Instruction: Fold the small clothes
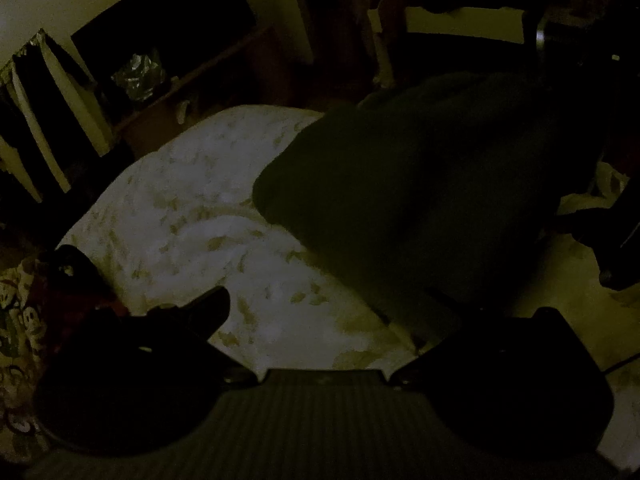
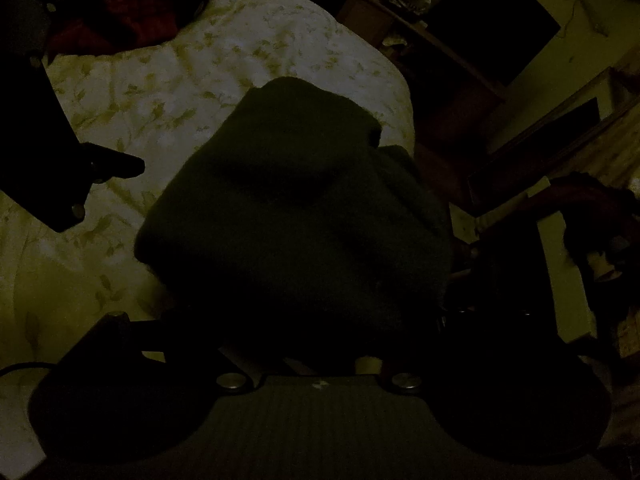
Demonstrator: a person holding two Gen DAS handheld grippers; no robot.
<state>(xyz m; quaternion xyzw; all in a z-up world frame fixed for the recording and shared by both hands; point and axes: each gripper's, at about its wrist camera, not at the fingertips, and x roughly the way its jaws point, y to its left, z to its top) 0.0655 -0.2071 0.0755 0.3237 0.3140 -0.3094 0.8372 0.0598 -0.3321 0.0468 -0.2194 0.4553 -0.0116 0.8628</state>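
A dark garment (image 1: 420,192) lies bunched on a white bedsheet with a pale leaf print (image 1: 192,216). In the left wrist view my left gripper (image 1: 384,316) stands wide open just above the sheet, its left finger (image 1: 208,308) on bare sheet and its right finger dark against the garment's near edge. In the right wrist view the same garment (image 2: 296,208) fills the middle and hides my right gripper's fingers, so its state is unclear. The left gripper (image 2: 116,166) shows there at the left, over the sheet (image 2: 168,80).
A pile of patterned and red clothes (image 2: 136,8) lies at the sheet's far corner; it also shows in the left wrist view (image 1: 24,320). Dark wooden shelves (image 1: 168,48) stand beyond the bed. The room is very dim.
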